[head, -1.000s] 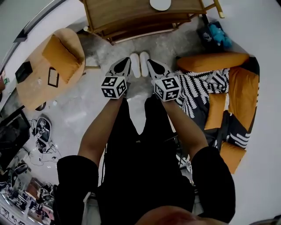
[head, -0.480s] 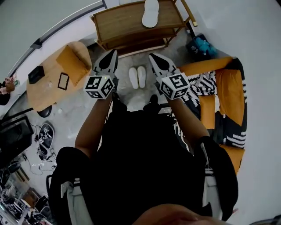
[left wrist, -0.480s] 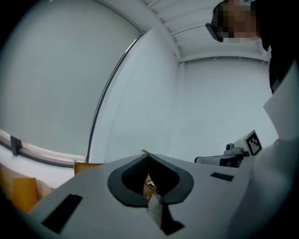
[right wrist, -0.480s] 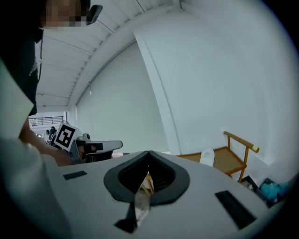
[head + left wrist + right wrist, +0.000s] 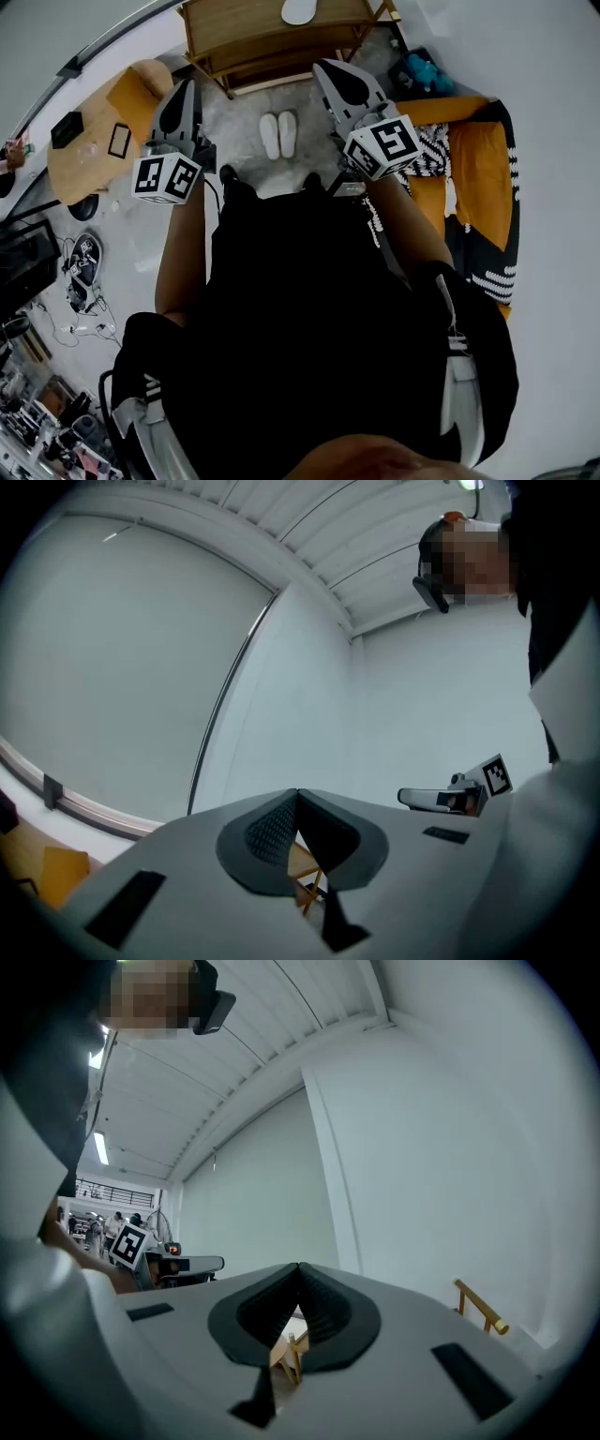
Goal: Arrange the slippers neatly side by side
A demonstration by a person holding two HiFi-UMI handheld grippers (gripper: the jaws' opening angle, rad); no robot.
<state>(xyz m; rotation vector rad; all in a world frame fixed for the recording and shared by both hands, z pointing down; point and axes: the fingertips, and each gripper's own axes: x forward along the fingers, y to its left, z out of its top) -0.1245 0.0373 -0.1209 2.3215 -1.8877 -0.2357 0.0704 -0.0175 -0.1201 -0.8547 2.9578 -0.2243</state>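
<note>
left gripper (image 5: 297, 799): jaws closed tip to tip, nothing between the pads; raised at the person's left, aimed at a pale wall.
right gripper (image 5: 299, 1271): jaws closed tip to tip, empty; raised at the person's right, aimed at a pale wall and ceiling.
slippers (image 5: 270, 137): white pair, flat on the floor, side by side and parallel, inner edges touching or nearly so; seen between the two grippers in the head view, clear of both.
floor (image 5: 239, 127): grey, mottled, hard surface; carries the slippers, the furniture and the person's dark shoes (image 5: 228, 173).
wooden rack (image 5: 272, 42): open frame with shelves, just beyond the far ends of the slippers; a pale oval item (image 5: 300, 9) lies on its top, type not determinable.
round table (image 5: 89, 164): light wood, left of the rack; holds an orange block (image 5: 131, 94) and small dark flat objects (image 5: 70, 129).
sofa (image 5: 478, 159): orange, at the right of the floor area; a black-and-white striped throw (image 5: 433, 161) lies over its near end.
blue soft item (image 5: 427, 73): between rack and sofa, resting on a dark object.
cables and equipment (image 5: 80, 277): loose on the floor at the lower left.
walls (image 5: 450, 1147): plain and pale; they meet a ribbed ceiling (image 5: 234, 1082) in both gripper views.
person (image 5: 309, 309): black clothing, standing; fills the lower half of the head view.
</note>
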